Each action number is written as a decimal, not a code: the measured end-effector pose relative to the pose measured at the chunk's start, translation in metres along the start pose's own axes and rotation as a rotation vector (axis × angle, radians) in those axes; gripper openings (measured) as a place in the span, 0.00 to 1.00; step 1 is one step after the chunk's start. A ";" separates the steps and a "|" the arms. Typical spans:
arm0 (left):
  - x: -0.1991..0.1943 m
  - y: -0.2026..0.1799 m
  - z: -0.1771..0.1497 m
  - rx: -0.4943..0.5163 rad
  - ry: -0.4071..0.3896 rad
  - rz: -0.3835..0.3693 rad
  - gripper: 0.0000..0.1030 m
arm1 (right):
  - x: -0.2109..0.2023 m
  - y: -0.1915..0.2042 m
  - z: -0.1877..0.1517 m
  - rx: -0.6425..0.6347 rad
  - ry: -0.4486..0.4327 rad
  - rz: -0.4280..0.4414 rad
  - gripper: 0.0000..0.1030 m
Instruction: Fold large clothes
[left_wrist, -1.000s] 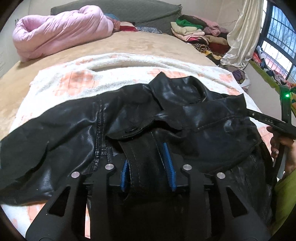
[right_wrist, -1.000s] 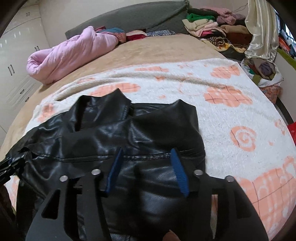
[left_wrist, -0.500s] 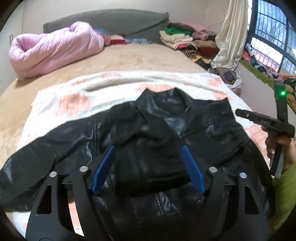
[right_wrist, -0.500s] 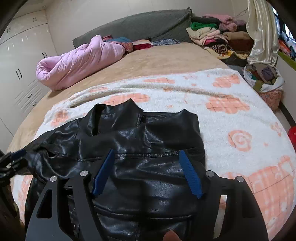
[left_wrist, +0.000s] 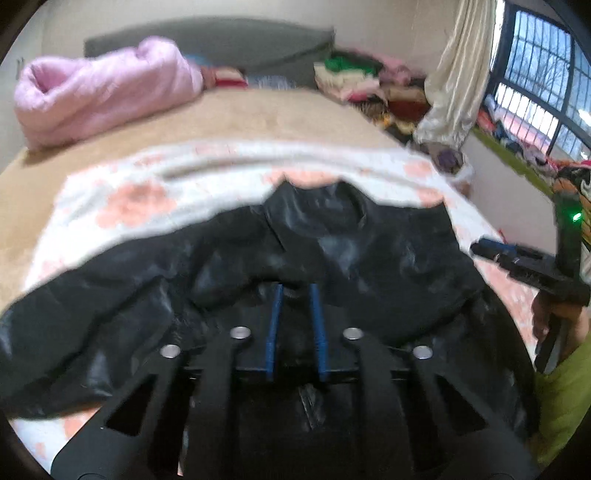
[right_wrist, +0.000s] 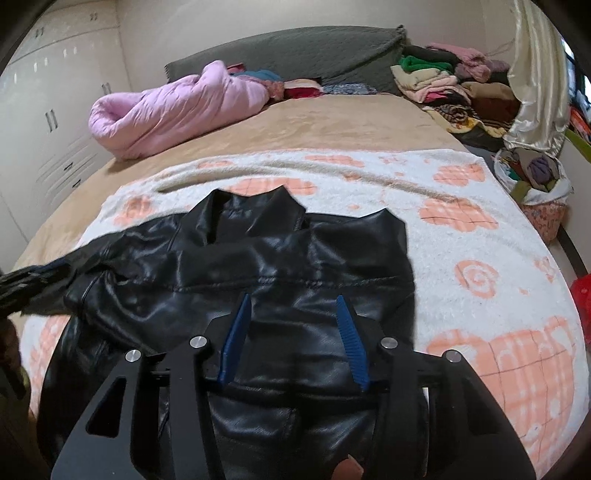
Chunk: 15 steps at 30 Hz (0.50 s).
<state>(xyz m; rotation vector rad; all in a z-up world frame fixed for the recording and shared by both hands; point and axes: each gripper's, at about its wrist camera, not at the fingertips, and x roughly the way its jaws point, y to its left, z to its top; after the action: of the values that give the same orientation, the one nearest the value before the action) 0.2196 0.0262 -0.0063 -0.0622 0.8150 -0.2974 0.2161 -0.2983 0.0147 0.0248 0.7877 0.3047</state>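
A black leather jacket (left_wrist: 369, 251) lies collar-away on a white blanket with orange patterns (right_wrist: 461, 229). My left gripper (left_wrist: 294, 295) sits low over the jacket's middle. Its jaws are closing, and the blue pads stand narrow with a raised fold of leather pinched between them; this view is blurred. My right gripper (right_wrist: 293, 306) hovers over the jacket's (right_wrist: 295, 251) right half, below the shoulder seam. Its jaws are closing too, but the pads stand well apart with the leather lying flat under them. Each gripper shows at the edge of the other's view, the right gripper (left_wrist: 491, 251) and the left gripper (right_wrist: 33, 277).
The blanket covers a tan bed (right_wrist: 332, 122). A rolled pink quilt (right_wrist: 177, 107) and a grey headboard pillow (right_wrist: 295, 51) lie at the far end. Stacked clothes (right_wrist: 436, 81), a curtain (right_wrist: 535, 74) and a laundry basket (right_wrist: 535, 184) are at the right. A white wardrobe (right_wrist: 48, 110) is at the left.
The left jaws spread wide, then closed narrow on a fold of the jacket. The right jaws widened, then narrowed, and that gripper drew back, so more of the bed shows.
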 end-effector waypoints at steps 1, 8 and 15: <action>0.010 0.001 -0.005 -0.011 0.045 0.007 0.07 | 0.000 0.004 -0.002 -0.012 0.002 0.002 0.45; 0.039 0.012 -0.046 -0.043 0.186 0.011 0.07 | 0.005 0.013 -0.021 -0.029 0.057 0.026 0.45; 0.043 0.026 -0.052 -0.108 0.189 -0.054 0.07 | 0.039 -0.007 -0.042 0.009 0.182 -0.085 0.44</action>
<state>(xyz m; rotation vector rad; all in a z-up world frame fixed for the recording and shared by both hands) 0.2156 0.0420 -0.0770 -0.1593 1.0184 -0.3133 0.2148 -0.2981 -0.0431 -0.0285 0.9676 0.2251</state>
